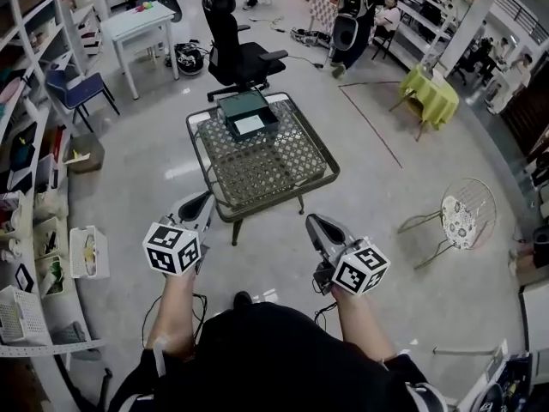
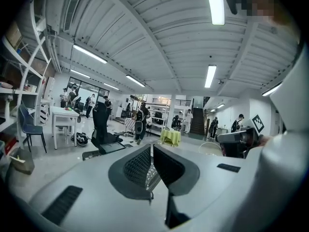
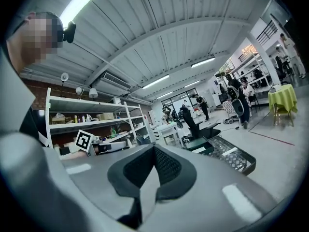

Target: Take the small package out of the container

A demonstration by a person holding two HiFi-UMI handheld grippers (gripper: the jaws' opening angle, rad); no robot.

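1. Small package (image 1: 250,125), white & flat, is lying inside the green container (image 1: 230,108), which is sitting at the far end of the table (image 1: 257,168), well apart from both grippers.
2. Left gripper (image 2: 150,150): jaws are sitting together w/ nothing btwn the pads. It's hovering just off the table's near edge, twd its left corner.
3. Right gripper (image 3: 154,149): jaws are pressing shut on each other, gripping nothing. It's hovering just off the table's near edge, twd its right corner.
4. Both are pointing twd the table; its woven top is showing bare on the near side of the container.
5. Black office chair (image 1: 236,54) is standing just behind the table's far side.
6. Round wire chair (image 1: 467,213) is standing well to the table's right.
7. Yellow-draped table (image 1: 429,93) is standing beyond the table's far right; white desk (image 1: 137,22) beyond its far left.
8. Shelving (image 1: 34,144) is running along the wall, well to the table's left.
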